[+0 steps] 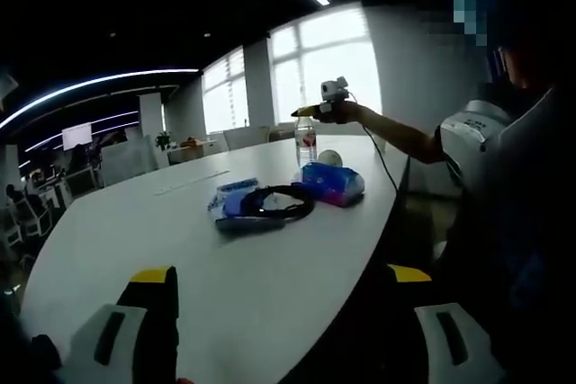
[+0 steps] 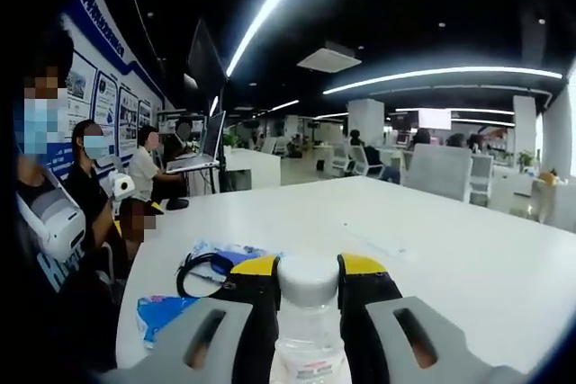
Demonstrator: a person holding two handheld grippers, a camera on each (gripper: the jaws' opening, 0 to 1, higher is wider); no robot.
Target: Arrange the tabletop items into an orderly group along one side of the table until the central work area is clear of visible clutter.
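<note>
A clear water bottle (image 2: 306, 330) with a white cap stands between my right gripper's (image 2: 308, 269) yellow-tipped jaws, which press against its neck. From the left gripper view the same bottle (image 1: 306, 143) is at the table's far side, with the right gripper (image 1: 313, 112) on its top, held by a person's outstretched hand. Beside it lie a white ball (image 1: 330, 157), a blue and pink packet (image 1: 333, 182), a black cable loop (image 1: 281, 201) and a blue pouch (image 1: 232, 204). My left gripper (image 1: 281, 274) hangs open over the near table edge, holding nothing.
The long white table (image 1: 162, 222) stretches away to the left, with a chair and desks beyond it. Its right edge drops off close to the person (image 1: 513, 177). In the right gripper view, seated people (image 2: 90, 177) line the table's left side.
</note>
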